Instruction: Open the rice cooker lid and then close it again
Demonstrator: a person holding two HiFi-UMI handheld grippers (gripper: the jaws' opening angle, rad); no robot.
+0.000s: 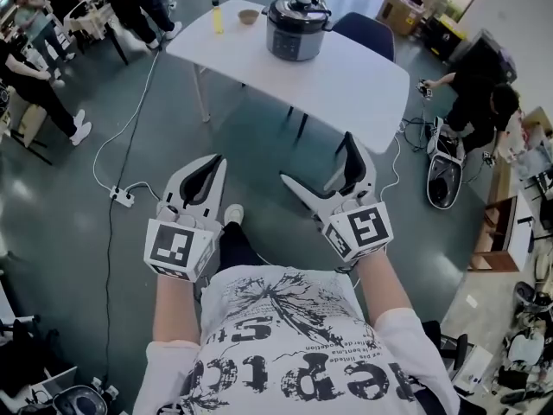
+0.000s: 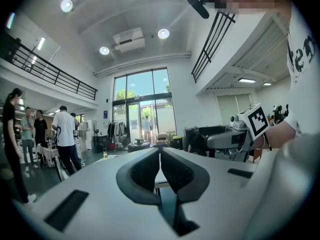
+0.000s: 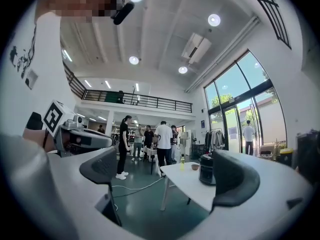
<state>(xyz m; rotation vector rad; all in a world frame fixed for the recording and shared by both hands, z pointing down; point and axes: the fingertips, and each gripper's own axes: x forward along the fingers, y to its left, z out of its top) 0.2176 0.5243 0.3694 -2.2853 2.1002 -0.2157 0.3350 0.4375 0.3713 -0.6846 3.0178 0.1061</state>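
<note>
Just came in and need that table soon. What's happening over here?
A person stands back from the white table, holding a gripper in each hand. The left gripper is shut and empty, the right gripper wide open and empty. The rice cooker sits on the table with its lid down, nobody touching it.

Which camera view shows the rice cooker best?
The head view. It shows the whole rice cooker from above, its lid shut, standing on the white table. The right gripper view shows the cooker small and far off, its right side hidden by a jaw. The left gripper view does not show it.
</note>
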